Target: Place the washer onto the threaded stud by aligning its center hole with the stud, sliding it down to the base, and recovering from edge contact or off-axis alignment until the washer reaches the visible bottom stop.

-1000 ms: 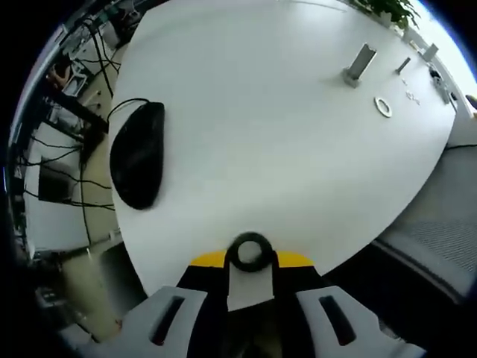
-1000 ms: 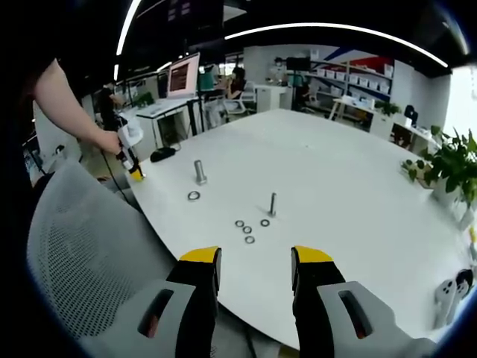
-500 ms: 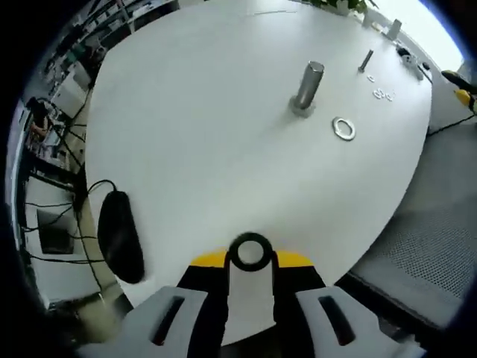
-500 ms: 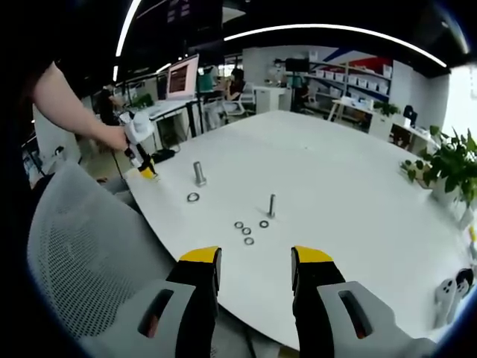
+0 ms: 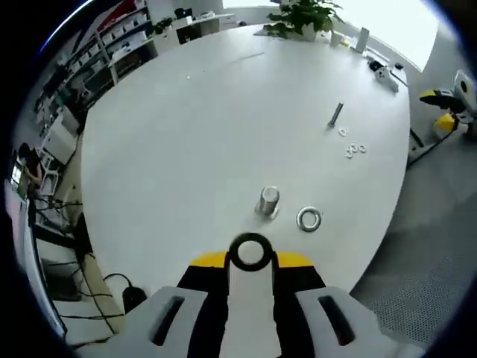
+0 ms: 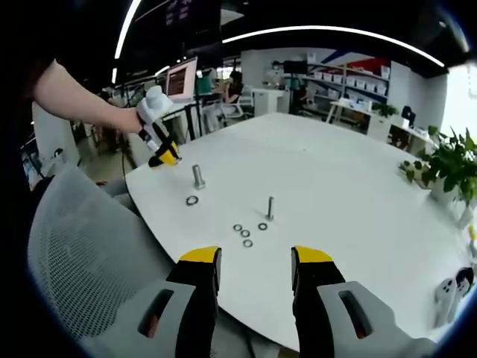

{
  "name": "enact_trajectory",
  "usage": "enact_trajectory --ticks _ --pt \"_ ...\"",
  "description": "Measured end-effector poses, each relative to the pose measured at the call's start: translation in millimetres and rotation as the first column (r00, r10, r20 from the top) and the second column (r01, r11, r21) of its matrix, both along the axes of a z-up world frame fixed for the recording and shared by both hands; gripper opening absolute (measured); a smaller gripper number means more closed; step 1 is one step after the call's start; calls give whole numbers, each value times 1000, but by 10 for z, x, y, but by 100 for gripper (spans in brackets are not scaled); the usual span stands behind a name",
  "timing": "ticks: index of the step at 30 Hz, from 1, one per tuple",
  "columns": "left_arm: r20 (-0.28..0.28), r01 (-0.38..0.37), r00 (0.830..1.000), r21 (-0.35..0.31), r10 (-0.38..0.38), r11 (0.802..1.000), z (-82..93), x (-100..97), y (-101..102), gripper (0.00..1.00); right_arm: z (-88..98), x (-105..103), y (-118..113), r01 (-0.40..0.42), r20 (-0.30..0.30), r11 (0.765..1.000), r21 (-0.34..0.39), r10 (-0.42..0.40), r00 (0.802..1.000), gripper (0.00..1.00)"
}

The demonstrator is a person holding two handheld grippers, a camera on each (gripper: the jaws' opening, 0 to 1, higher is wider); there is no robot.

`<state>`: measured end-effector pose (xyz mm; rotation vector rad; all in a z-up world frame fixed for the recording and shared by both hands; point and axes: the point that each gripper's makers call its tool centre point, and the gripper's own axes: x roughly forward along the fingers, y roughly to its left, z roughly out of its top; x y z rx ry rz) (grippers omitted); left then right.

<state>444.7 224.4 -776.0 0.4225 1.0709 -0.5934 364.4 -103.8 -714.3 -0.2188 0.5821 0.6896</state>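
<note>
**Left gripper above the thick stud, washer loose beside it**

We see our left gripper with its yellow-tipped jaws drawn together, pinching nothing. It hangs above the white tabletop, close to the near edge. Just beyond its tips stands the thick stud, upright on its base. The large washer lies flat on the tabletop just beside the stud, apart from it, not on the stud.

Farther from the thick stud, toward the middle of the tabletop, a thin stud stands upright with a few small washers scattered near its foot.

From the right gripper view, our right gripper has its jaws parted and grips nothing. It hovers off the tabletop edge, well apart from the thick stud, above a grey mesh chair. A potted plant stands at the far side of the tabletop from the thick stud.
</note>
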Motion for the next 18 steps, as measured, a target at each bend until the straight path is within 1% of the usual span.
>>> enact_trajectory --ticks 4,7,12,18 --pt "1 29 1000 -4 -29 1000 41 90 -149 19 10 5 -4 3 4 1000 4 -3 1000 40" --pt "-15 49 999 -1 -49 999 25 122 -231 19 18 7 -6 6 7 1000 7 -6 1000 40" --pt "-27 83 996 18 -83 996 1 182 -301 19 18 11 -7 5 8 1000 7 -5 1000 40" --pt "-57 110 993 32 -108 993 -43 214 -361 19 28 11 -6 6 9 1000 12 -6 1000 40"
